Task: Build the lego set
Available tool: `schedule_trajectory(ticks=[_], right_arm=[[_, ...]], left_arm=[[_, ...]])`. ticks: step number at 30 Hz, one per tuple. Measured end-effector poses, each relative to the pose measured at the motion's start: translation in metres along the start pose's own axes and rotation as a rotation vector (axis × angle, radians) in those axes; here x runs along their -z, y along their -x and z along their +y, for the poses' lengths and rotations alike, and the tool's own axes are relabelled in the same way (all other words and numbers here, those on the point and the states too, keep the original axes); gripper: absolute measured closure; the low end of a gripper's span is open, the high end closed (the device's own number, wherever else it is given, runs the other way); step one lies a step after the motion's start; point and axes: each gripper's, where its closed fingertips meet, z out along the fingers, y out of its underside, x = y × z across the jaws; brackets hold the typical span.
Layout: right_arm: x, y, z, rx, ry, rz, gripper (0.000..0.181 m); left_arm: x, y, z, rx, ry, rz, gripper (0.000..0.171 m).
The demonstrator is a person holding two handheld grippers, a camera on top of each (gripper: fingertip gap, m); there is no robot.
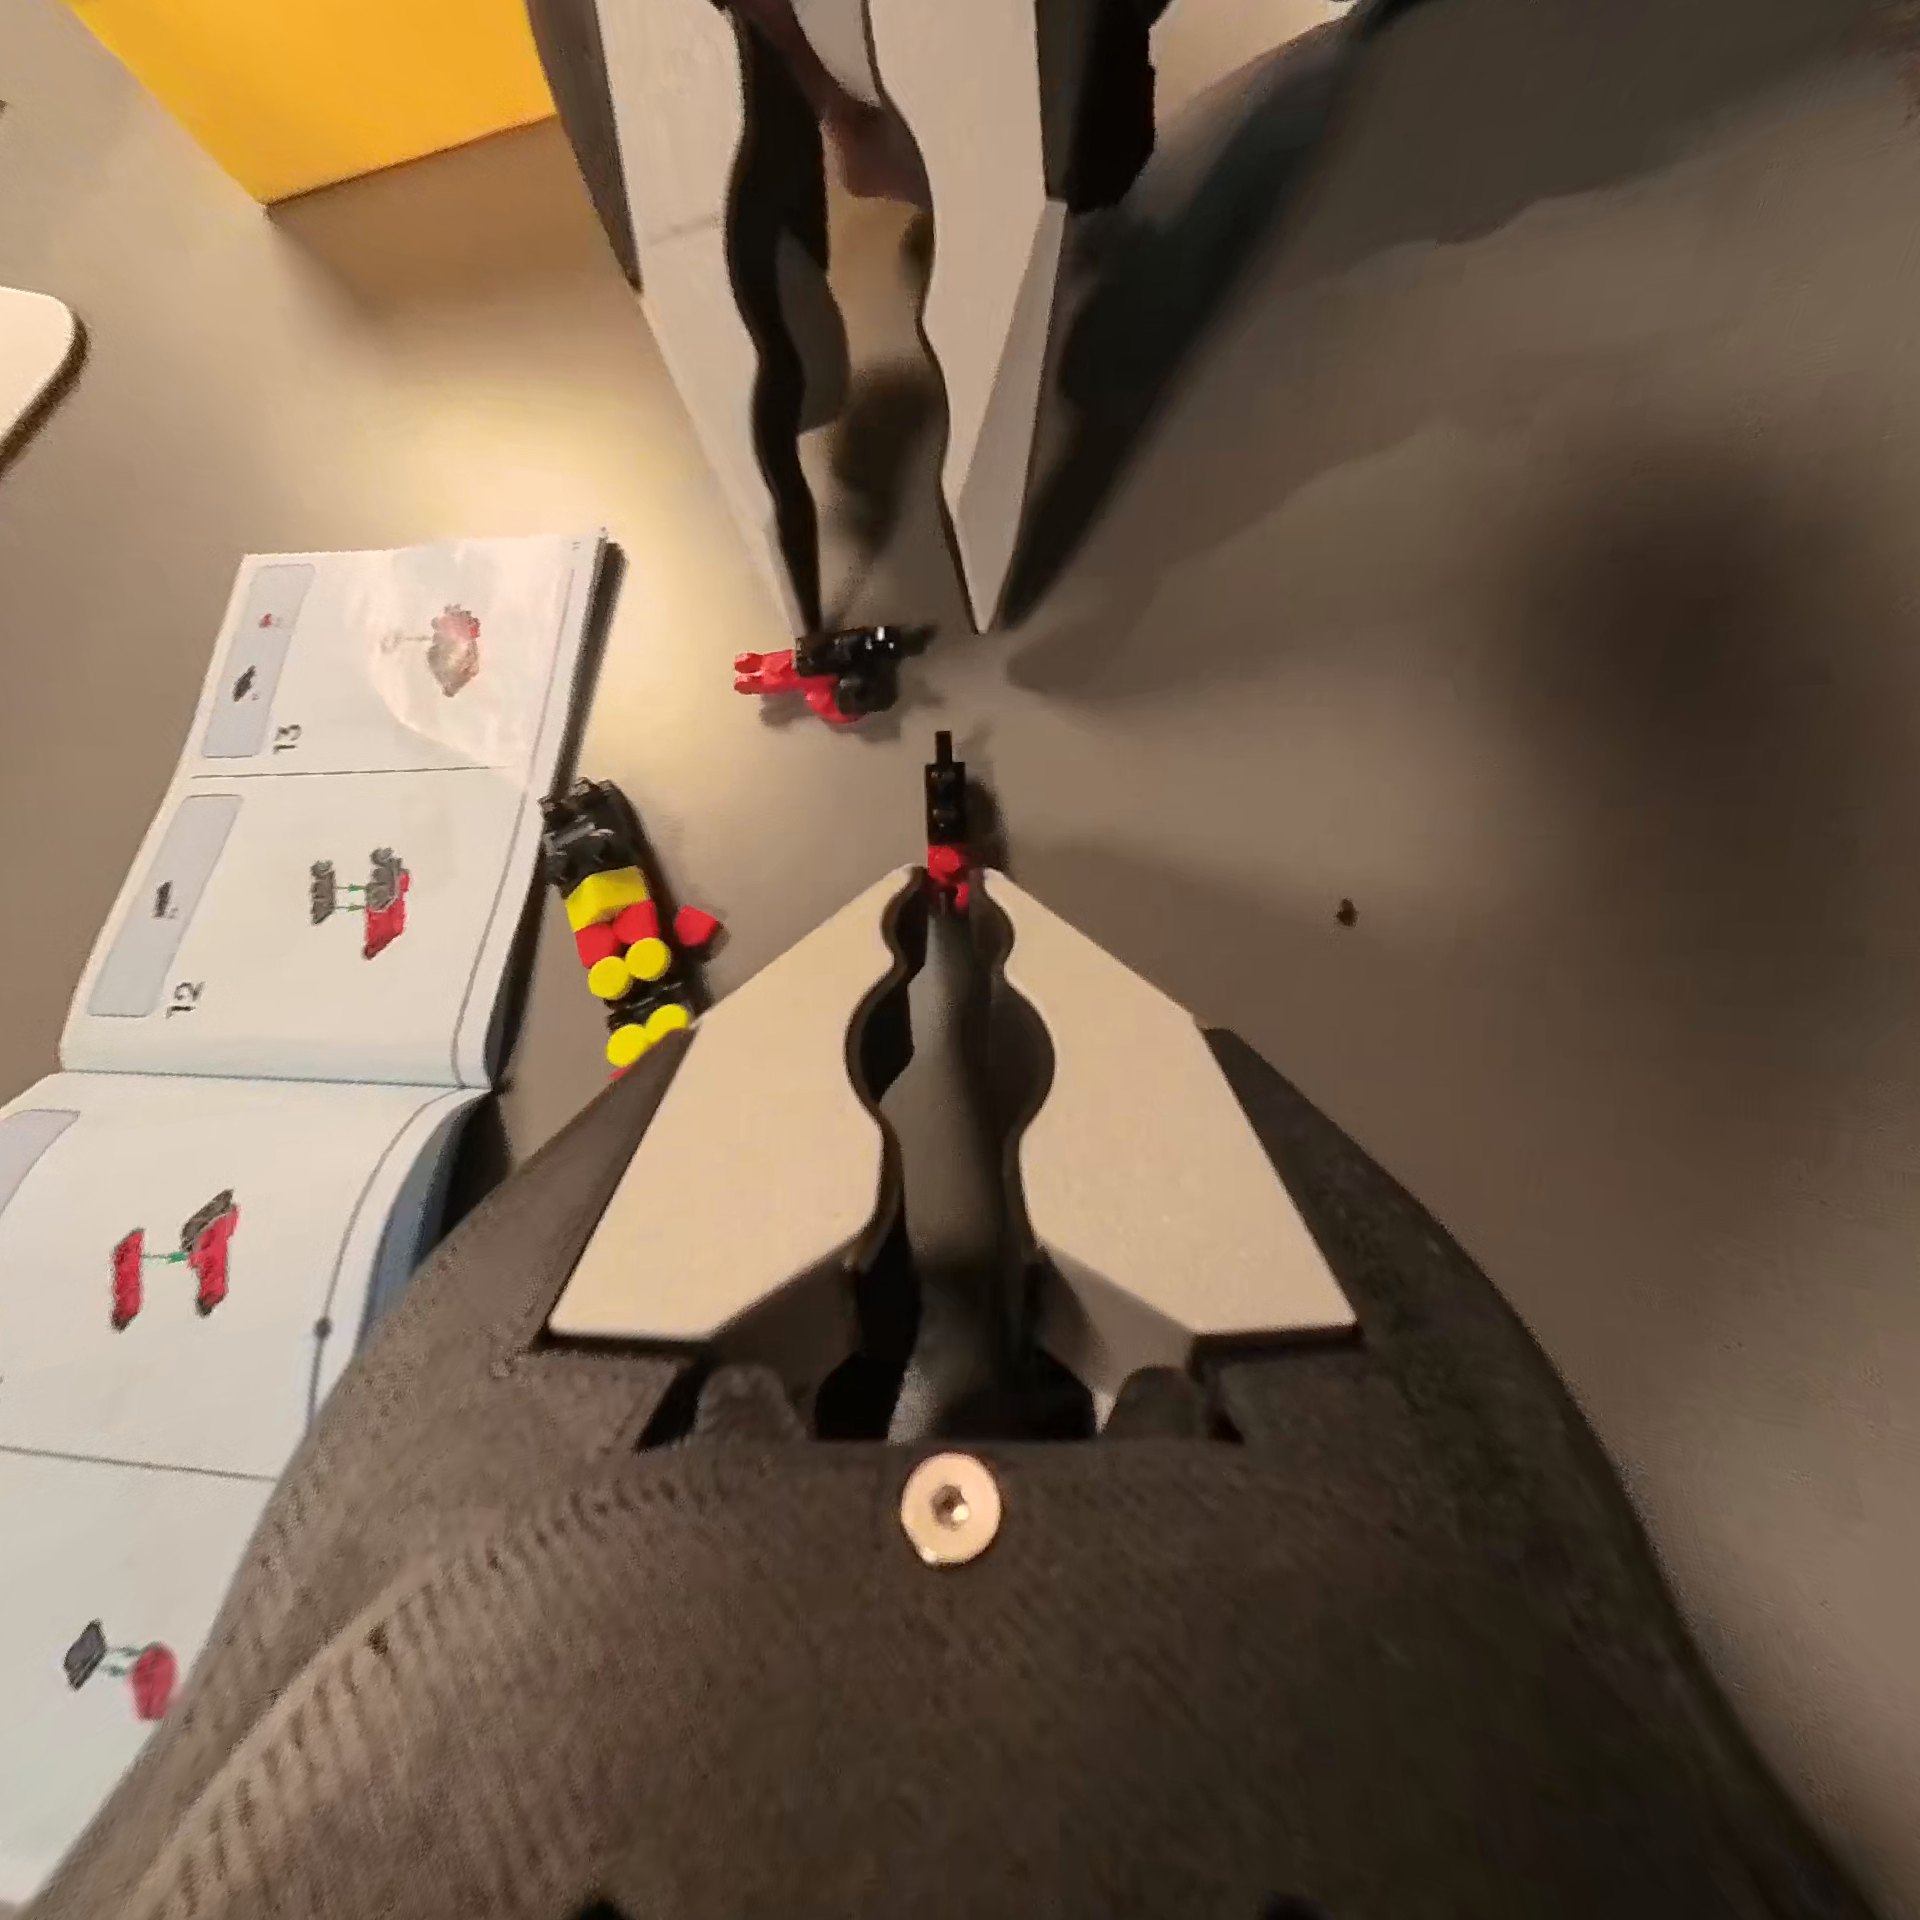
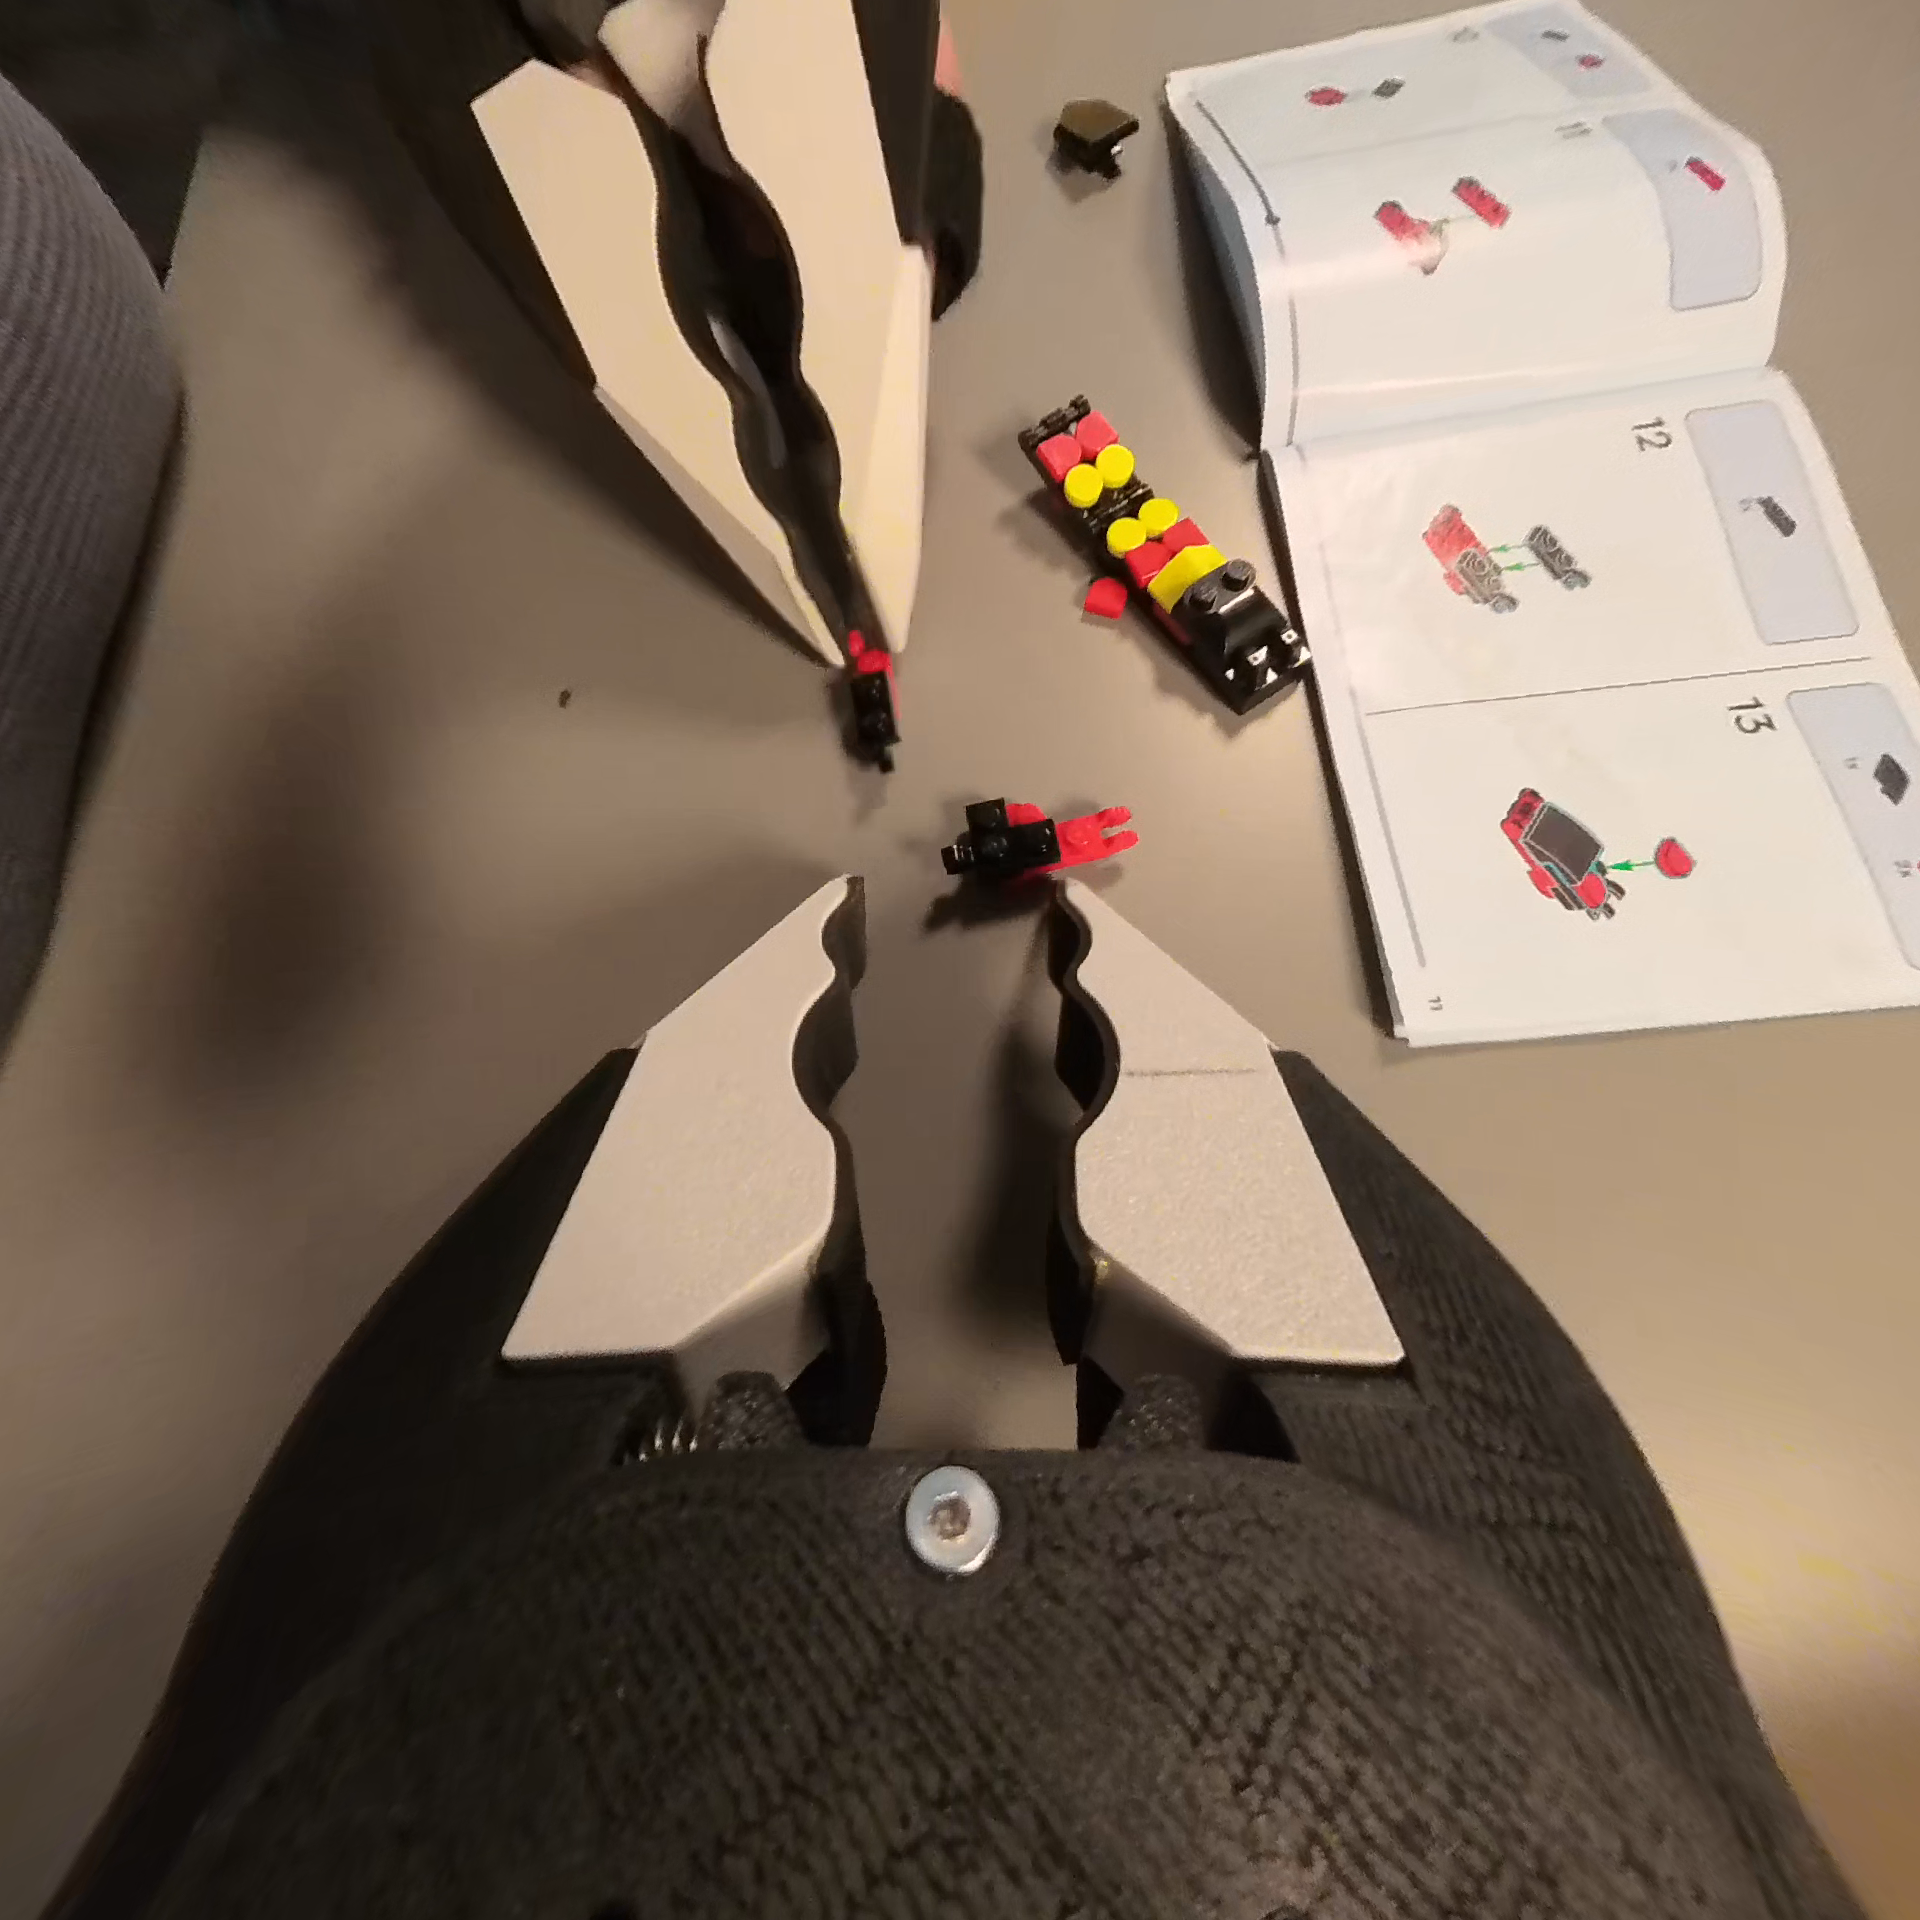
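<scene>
Black textured housing of the left gripper (image 1: 948, 883) fills the near part of the left wrist view, its pale fingers pressed together on the red end of a small red-and-black lego piece (image 1: 945, 826) that sticks out past the tips above the grey-brown table (image 1: 1558, 831). To its left an open instruction booklet (image 1: 343, 831) lies flat, and just beside the booklet sits a long black, red and yellow lego assembly (image 1: 623, 935) with a loose red brick (image 1: 696, 925) touching its side. Farther off, a second red-and-black lego cluster (image 1: 831, 670) rests on the table at the tips of the right gripper (image 2: 956, 894). In the right wrist view that gripper's fingers stand apart, holding nothing, the cluster just beyond them. A dark lego part (image 2: 1091, 135) lies near the booklet's far corner.
</scene>
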Motion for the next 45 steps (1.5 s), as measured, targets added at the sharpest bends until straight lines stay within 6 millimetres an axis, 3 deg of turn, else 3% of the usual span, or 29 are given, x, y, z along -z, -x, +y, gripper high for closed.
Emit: schedule_trajectory(ticks=[8, 20, 23, 28, 32, 35, 38, 45], right_arm=[[-0.005, -0.012, -0.014, -0.062, 0.003, 0.161, 0.136], [-0.005, -0.013, -0.007, -0.194, 0.035, 0.155, 0.174], [-0.01, -0.002, -0.01, -0.159, 0.019, 0.084, 0.176], [-0.022, 0.035, -0.013, -0.018, 0.026, -0.095, 0.175], [-0.018, 0.038, -0.022, 0.048, -0.007, -0.08, 0.147], [-0.007, 0.043, -0.039, 0.11, -0.117, -0.087, 0.145], [-0.007, 0.052, -0.041, 0.171, -0.12, -0.109, 0.16], [-0.015, 0.052, -0.03, 0.229, -0.05, -0.078, 0.181]], left_arm=[[0.005, 0.007, 0.001, 0.015, -0.007, -0.003, 0.165], [0.008, 0.004, -0.002, -0.018, -0.021, 0.019, 0.165], [0.01, 0.002, -0.004, -0.032, -0.037, 0.032, 0.165], [0.018, -0.015, -0.014, -0.08, -0.095, 0.134, 0.165], [0.021, -0.022, -0.016, -0.107, -0.093, 0.166, 0.165], [0.02, -0.024, -0.016, -0.104, -0.093, 0.171, 0.165], [0.018, -0.024, -0.017, -0.095, -0.09, 0.168, 0.165], [0.014, -0.026, -0.013, -0.094, -0.073, 0.174, 0.165]])
